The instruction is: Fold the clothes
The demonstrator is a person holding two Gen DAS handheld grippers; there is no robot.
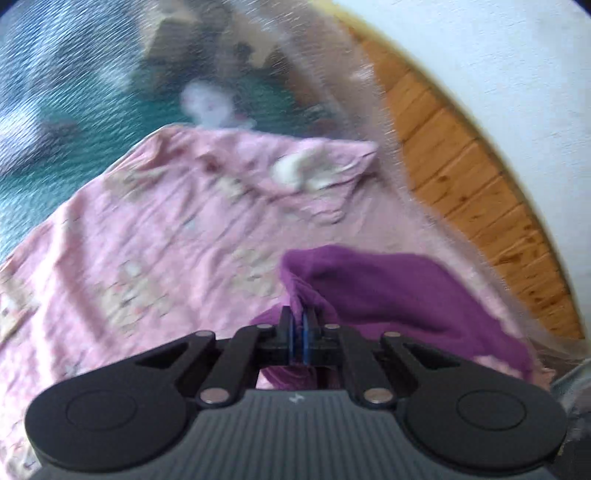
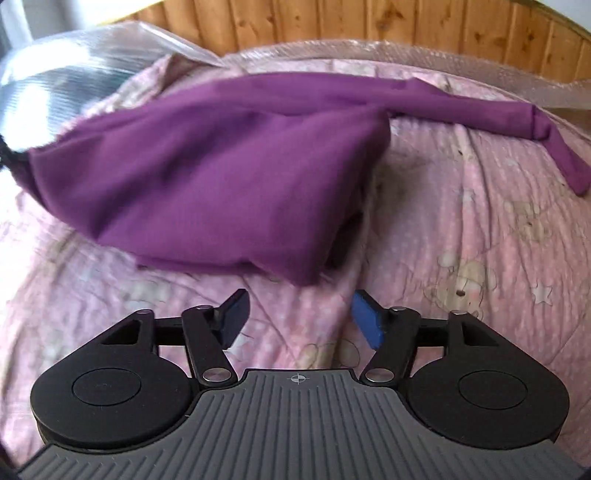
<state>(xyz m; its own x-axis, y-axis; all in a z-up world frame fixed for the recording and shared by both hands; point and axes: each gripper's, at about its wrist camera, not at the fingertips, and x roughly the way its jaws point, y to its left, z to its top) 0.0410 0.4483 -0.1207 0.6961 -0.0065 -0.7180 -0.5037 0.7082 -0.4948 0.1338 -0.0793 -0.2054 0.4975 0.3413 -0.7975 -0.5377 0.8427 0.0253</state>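
A purple garment (image 2: 221, 170) lies partly folded on a pink bedspread (image 2: 461, 229), with one long sleeve (image 2: 480, 114) stretched to the right. My left gripper (image 1: 300, 332) is shut on a bunched edge of the purple garment (image 1: 399, 295) and holds it lifted over the bedspread (image 1: 147, 229). That lifted edge shows at the far left of the right wrist view. My right gripper (image 2: 299, 317) is open and empty, just in front of the garment's near edge, a little above the bedspread.
A wooden headboard (image 2: 369, 26) runs behind the bed, also in the left wrist view (image 1: 461, 177). Clear plastic sheeting (image 2: 74, 59) lies along the bed's edge. A teal patterned cover (image 1: 74, 110) lies beyond the bedspread. A white wall (image 1: 517, 74) stands at the right.
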